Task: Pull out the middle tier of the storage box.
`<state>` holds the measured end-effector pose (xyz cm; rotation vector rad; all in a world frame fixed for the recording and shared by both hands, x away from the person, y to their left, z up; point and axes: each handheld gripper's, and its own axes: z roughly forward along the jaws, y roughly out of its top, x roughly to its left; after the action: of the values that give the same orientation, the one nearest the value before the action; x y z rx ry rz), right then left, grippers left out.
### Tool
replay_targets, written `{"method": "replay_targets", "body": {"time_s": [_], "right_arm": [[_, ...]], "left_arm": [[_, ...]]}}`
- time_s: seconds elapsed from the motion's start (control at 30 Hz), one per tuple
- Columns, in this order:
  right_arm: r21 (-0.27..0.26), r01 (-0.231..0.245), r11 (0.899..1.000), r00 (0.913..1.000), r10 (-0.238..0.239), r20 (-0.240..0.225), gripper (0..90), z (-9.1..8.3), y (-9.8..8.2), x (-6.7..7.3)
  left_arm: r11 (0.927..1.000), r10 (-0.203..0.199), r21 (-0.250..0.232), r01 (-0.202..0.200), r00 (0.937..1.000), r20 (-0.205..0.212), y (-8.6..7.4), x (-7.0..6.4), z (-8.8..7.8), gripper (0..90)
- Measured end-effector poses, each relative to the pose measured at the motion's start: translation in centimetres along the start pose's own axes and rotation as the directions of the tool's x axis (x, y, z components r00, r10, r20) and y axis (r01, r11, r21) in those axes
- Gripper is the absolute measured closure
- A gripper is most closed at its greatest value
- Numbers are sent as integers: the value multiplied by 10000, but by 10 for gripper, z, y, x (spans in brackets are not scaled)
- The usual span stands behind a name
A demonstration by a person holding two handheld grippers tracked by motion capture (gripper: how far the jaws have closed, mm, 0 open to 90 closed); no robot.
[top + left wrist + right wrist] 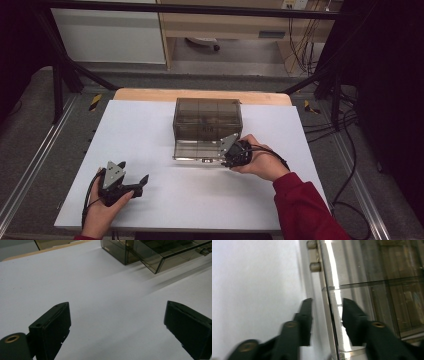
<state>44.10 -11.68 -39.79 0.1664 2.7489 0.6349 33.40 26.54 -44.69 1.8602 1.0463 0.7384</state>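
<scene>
item: smoked drawer box (207, 120), table's far edge; drawer front (331, 315) between right gripper (325, 312)'s parted jaws, released; next: withdraw.

Dim overhead light, blurred right gripper view.

Left gripper (131, 186) rests low at the near left, held in the left hand (102, 212), jaws spread wide. Right gripper (325, 312) is held by the right hand (260, 162), red sleeve (305, 210) behind; jaws parted, pads not pressing.
</scene>
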Motion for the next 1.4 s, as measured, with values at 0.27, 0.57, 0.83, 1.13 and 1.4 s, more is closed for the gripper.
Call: {"method": "replay_targets", "body": {"time_s": [0.27,0.57,0.83,1.13,1.4], "right_arm": [[-636,-665,9958,9961,700,542,470,1,-6,8],[-913,-1036,9904,9877,1133,1079,375,-1,-5,9],[-1792,-1953,9642,9553,2284,1879,153,-8,-3,16],[-3263,-3079,8937,8911,3910,2301,94,-19,-13,28],[-3609,-3690,8565,8659,4579,2014,75,-20,-23,34]], "left_arm": [[10000,40,35,-40,10000,9,0,-1,0,73],[10000,22,1,-22,10000,-13,0,-1,0,73],[9999,-11,-104,10,10000,-83,0,0,-1,73],[9993,-150,-350,142,9996,-223,1,2,-2,72],[9991,-170,-381,161,9996,-233,1,2,-3,71]]}}
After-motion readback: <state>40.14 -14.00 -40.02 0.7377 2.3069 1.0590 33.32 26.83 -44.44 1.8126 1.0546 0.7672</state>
